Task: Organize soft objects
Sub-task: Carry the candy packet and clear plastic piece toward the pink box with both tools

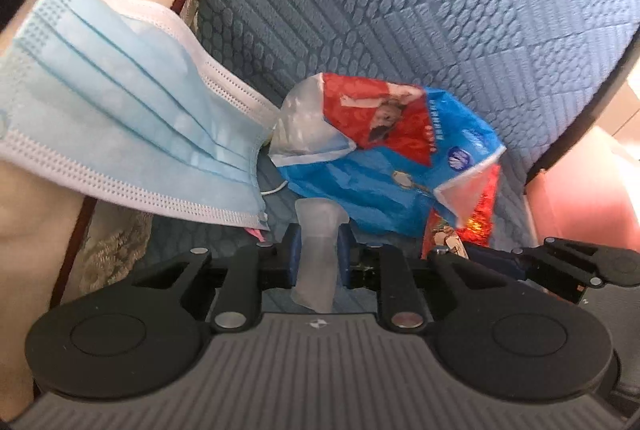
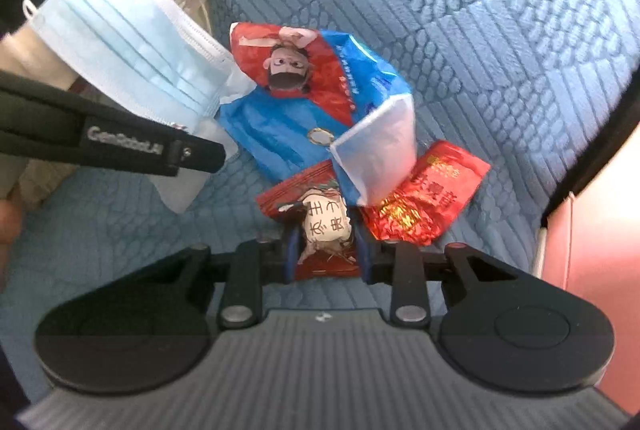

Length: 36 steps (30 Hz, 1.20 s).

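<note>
Between the left tongs (image 1: 318,254), a translucent plastic strip (image 1: 316,262) is pinched; the right tongs (image 2: 326,250) clamp a red printed snack packet (image 2: 320,226); just beyond both lies the crumpled blue-and-red wrapper (image 2: 304,101) on the blue quilted cushion (image 2: 480,29), pleated blue face mask (image 1: 120,117) leftward.

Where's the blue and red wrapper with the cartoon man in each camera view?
Left wrist: wrapper at centre, just right of the face mask.
Right wrist: wrapper at centre, slightly above the middle, right of the mask.
Shared landmark: the face mask.
</note>
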{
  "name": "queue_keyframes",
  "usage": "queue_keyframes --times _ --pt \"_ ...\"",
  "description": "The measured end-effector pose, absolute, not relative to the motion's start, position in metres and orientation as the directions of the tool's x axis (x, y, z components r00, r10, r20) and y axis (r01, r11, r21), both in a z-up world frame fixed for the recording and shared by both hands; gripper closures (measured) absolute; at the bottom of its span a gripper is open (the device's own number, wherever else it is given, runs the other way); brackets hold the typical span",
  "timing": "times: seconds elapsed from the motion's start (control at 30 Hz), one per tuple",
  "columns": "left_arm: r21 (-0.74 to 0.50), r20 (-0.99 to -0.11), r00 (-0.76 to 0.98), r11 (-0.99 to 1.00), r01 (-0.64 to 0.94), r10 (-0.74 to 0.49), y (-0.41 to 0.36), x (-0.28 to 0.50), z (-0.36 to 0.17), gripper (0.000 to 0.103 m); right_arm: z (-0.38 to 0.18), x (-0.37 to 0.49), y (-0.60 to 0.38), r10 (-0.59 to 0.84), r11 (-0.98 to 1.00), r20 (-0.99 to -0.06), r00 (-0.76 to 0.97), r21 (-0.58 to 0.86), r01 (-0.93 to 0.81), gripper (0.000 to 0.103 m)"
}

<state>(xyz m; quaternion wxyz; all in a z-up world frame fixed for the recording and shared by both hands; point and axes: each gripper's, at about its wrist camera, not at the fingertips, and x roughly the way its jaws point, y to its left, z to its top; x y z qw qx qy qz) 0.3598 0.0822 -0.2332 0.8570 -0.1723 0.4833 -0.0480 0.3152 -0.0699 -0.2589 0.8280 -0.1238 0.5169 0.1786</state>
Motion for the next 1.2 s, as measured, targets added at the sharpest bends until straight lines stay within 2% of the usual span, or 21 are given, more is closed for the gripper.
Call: queue_keyframes --times 0.73,1.2 --pt "-0.406 -0.788 0.546 0.907 -0.112 -0.285 0.092 0.305 -0.214 0.080 -0.217 0.263 -0.084 0.120 0.956 -0.879 0.462 -0.023 -0.291 0.071" --pt "-0.399 -0.775 0.562 0.913 -0.084 -0.287 0.074 0.267 -0.197 0.080 -0.200 0.225 -0.100 0.088 0.978 -0.869 0.487 -0.017 -0.206 0.071"
